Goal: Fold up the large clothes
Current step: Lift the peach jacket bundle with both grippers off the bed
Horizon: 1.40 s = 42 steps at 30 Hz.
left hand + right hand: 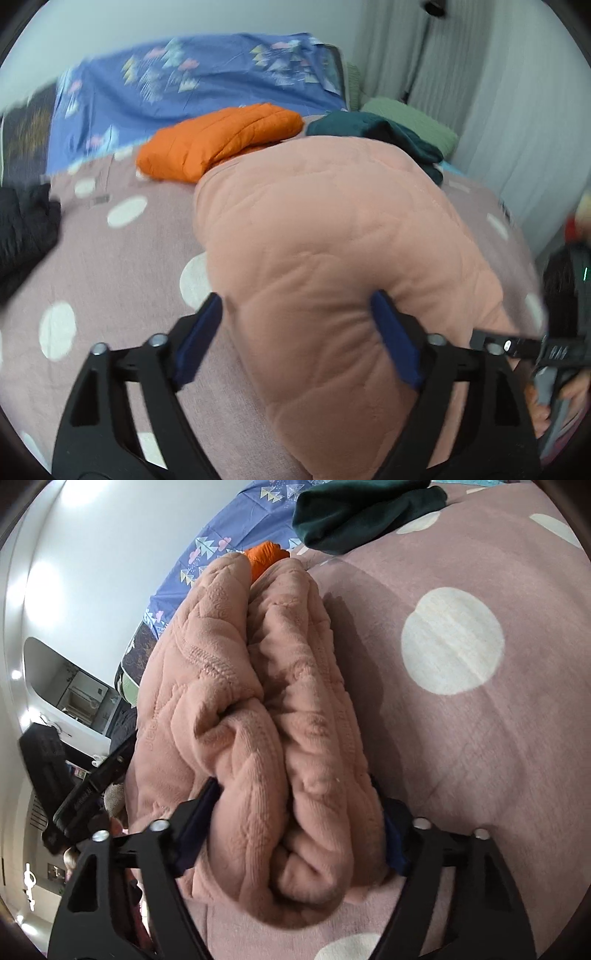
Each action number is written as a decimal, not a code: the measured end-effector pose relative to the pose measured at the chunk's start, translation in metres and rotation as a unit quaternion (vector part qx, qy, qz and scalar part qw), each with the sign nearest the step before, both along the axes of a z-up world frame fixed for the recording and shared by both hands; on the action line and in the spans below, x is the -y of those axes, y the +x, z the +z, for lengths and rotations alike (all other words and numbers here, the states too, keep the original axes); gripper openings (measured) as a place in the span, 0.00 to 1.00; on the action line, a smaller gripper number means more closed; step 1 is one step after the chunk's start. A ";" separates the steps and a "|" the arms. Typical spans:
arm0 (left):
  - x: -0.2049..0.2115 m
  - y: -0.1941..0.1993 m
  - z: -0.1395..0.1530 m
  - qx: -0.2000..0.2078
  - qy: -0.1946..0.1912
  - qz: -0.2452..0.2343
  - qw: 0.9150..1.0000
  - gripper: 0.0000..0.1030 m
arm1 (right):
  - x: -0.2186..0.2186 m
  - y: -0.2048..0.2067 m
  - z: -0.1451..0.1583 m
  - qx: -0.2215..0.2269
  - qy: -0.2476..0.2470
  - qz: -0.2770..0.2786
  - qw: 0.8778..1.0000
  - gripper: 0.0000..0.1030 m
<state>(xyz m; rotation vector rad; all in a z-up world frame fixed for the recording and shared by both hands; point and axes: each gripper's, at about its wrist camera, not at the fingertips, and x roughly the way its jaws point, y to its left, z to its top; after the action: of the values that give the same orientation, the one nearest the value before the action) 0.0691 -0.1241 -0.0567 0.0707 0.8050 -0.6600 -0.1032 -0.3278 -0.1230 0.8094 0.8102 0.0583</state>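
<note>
A large pink quilted fleece garment (332, 236) lies folded in thick layers on the bed. My left gripper (295, 325) stands wide open with its blue pads on either side of the near end of the garment. My right gripper (295, 812) straddles the bunched end of the same garment (266, 701); the thick folds fill the gap between its fingers, which press on both sides. The right gripper also shows at the right edge of the left wrist view (546, 350).
The bed has a mauve cover with white dots (122, 266). A folded orange puffer jacket (221, 140), a dark green garment (376, 133) and a light green pillow (410, 122) lie behind. A blue patterned sheet (192, 81) is at the back. Dark clothing (26, 225) lies at left.
</note>
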 end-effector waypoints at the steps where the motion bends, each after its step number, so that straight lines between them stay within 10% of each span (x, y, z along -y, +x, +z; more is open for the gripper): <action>1: -0.007 0.006 0.000 -0.018 -0.016 0.007 1.000 0.89 | 0.000 -0.004 0.002 0.002 -0.001 -0.004 1.000 0.65; 7: -0.022 0.027 0.005 -0.018 -0.032 0.034 0.999 0.95 | 0.003 -0.003 -0.005 0.001 0.007 0.003 1.000 0.71; 16: -0.031 0.106 -0.019 -0.138 -0.128 0.030 0.982 0.98 | 0.002 0.001 -0.005 0.009 0.005 0.011 1.000 0.79; 25: -0.009 0.147 -0.070 -0.255 -0.199 -0.029 0.946 0.98 | -0.003 0.018 -0.003 0.012 -0.013 0.016 1.000 0.87; 27: -0.008 0.154 -0.083 -0.284 -0.225 -0.041 0.931 0.98 | -0.006 0.021 -0.003 0.024 -0.016 0.031 0.999 0.71; 33: -0.007 0.134 -0.050 -0.217 -0.215 -0.058 0.950 0.71 | -0.010 0.007 0.017 0.051 -0.034 0.025 0.998 0.47; 42: -0.040 0.081 0.023 -0.110 -0.220 -0.062 0.967 0.66 | -0.024 -0.012 0.058 0.102 -0.060 0.058 0.991 0.46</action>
<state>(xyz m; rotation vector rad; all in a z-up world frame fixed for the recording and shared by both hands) 0.1501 -0.0844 -0.0335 -0.3654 0.8546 -0.9649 -0.1156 -0.3038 -0.0653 0.6308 0.6588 0.1905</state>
